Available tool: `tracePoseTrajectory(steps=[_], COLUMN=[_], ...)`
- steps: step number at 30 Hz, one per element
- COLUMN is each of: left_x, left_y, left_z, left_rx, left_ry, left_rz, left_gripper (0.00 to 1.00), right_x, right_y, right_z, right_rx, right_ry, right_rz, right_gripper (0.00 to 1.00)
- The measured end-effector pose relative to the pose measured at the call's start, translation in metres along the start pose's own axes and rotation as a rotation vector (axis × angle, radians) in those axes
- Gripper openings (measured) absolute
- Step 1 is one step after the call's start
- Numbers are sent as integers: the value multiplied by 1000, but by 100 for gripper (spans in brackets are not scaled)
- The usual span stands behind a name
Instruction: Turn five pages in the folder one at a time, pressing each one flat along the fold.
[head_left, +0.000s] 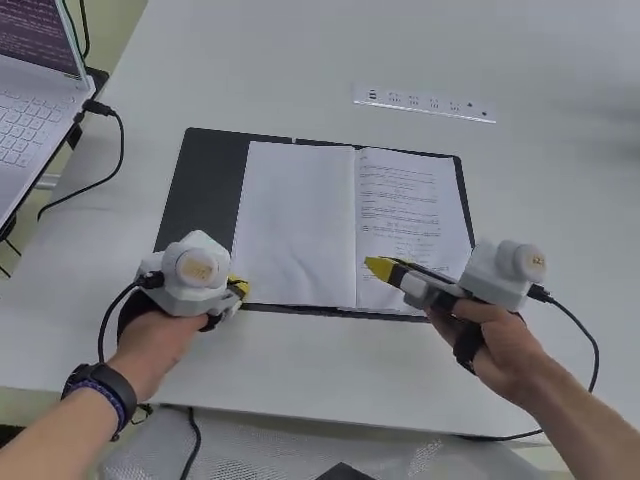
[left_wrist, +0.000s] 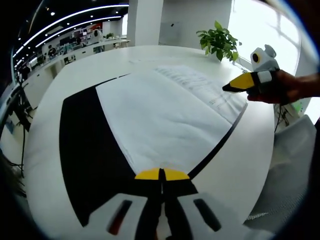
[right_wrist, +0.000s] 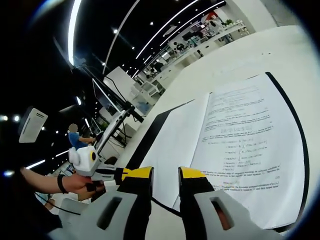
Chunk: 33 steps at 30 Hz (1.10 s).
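Observation:
A black folder (head_left: 205, 190) (left_wrist: 85, 150) lies open on the white table. A blank page (head_left: 295, 225) (left_wrist: 160, 120) (right_wrist: 175, 145) lies on its left side and a printed page (head_left: 405, 210) (left_wrist: 195, 80) (right_wrist: 250, 135) on its right. My left gripper (head_left: 236, 290) (left_wrist: 161, 174) is shut with nothing in it, its tips at the folder's near left edge. My right gripper (head_left: 378, 266) (left_wrist: 240, 84) (right_wrist: 165, 175) is open and hovers low over the printed page's near corner, close to the fold. Nothing is between its fingers.
A white laptop (head_left: 30, 90) sits at the far left with a black cable (head_left: 110, 150) running beside the folder. A socket panel (head_left: 425, 102) is set into the table behind the folder. A potted plant (left_wrist: 220, 40) stands beyond the table.

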<state>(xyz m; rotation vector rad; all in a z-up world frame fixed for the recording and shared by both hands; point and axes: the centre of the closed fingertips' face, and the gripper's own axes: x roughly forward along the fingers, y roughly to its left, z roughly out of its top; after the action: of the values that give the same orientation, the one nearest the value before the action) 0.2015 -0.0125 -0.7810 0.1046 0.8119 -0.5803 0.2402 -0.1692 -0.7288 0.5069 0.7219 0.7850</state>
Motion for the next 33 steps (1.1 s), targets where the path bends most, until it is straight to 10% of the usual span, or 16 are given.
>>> tracePoseTrajectory(steps=[10, 17, 33], left_x=[1, 2, 10], left_y=[1, 1, 5], left_z=[-1, 0, -2], left_rx=[3, -2, 13], left_ry=[8, -4, 5], left_rz=[-4, 11, 14], left_gripper=[0, 0, 0], right_x=[22, 44, 70], right_y=[-6, -9, -38], right_z=[13, 39, 32], right_rx=[-30, 26, 128], right_ry=[44, -36, -45], right_rz=[-4, -12, -82], right_gripper=[11, 6, 0])
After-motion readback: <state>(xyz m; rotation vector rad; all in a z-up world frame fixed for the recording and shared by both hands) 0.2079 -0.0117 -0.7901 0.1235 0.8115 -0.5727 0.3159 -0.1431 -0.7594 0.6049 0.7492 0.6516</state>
